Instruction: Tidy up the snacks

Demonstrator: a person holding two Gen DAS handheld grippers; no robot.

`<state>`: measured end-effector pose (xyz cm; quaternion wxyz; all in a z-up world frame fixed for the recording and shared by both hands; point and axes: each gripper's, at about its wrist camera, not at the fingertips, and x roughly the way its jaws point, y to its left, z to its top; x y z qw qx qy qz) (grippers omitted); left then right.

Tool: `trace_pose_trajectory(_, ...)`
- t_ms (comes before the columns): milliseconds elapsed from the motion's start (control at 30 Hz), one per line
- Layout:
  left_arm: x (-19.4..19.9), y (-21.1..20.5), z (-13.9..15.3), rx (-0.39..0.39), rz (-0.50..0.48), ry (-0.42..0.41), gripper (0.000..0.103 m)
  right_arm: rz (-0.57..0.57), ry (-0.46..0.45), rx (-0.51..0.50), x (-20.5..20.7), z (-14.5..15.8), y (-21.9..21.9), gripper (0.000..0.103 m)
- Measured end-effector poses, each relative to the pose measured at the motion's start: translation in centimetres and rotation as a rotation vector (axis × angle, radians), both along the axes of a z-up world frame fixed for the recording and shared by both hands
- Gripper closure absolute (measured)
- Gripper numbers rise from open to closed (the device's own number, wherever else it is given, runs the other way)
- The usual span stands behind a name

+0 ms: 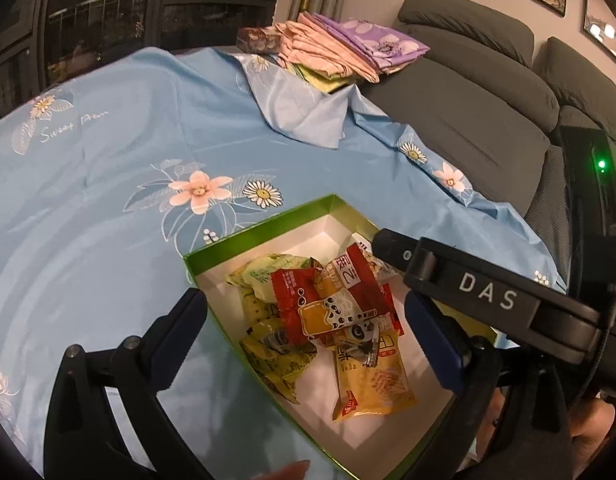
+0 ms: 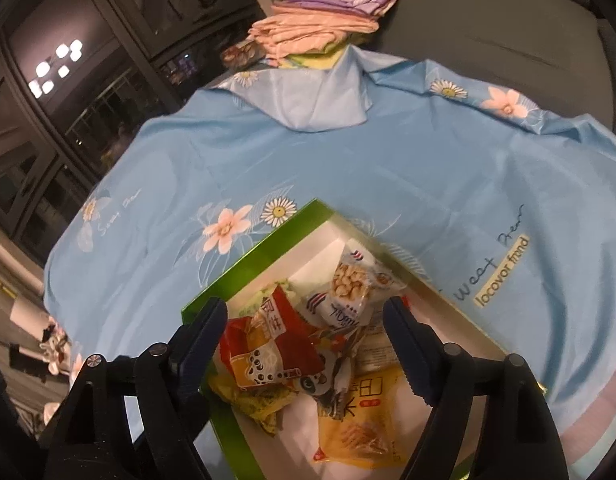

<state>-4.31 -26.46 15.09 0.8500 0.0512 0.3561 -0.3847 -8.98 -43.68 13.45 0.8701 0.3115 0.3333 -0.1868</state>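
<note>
A green-rimmed box (image 1: 260,229) with a white inside sits on the blue floral cloth and holds several snack packets. A red packet (image 1: 328,300) lies on top of the pile, with yellow packets (image 1: 368,384) under it. My left gripper (image 1: 308,328) is open above the box, empty. My right gripper (image 2: 304,336) is open above the same box (image 2: 244,268), over the red packet (image 2: 268,344) and a white nut packet (image 2: 348,284), empty. The right gripper's body (image 1: 484,292) shows at the right of the left wrist view.
The blue floral cloth (image 1: 108,160) covers the table. Folded pink and purple fabrics (image 1: 348,48) and a small brown box (image 1: 256,38) lie at the far edge. A grey sofa (image 1: 488,92) stands behind on the right. Dark windows are on the left.
</note>
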Motion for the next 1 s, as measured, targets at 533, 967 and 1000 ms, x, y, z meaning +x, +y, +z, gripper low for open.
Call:
trace_pose_trajectory(533,0.2,0.5,-0.1,0.0,0.045,0.024,0.001,-0.053,0.029,-0.053,-0.8,0.5,-0.1,0.022)
trace_pose_trajectory(967,0.2,0.2,-0.6,0.016,0.046,0.035,0.001,-0.087,0.05,-0.065,-1.2,0.4,-0.7,0.022)
trace_pose_trajectory(1000,0.2,0.2,-0.7,0.016,0.044,0.036,0.001,-0.088,0.051,-0.064,-1.2,0.4,-0.7,0.022)
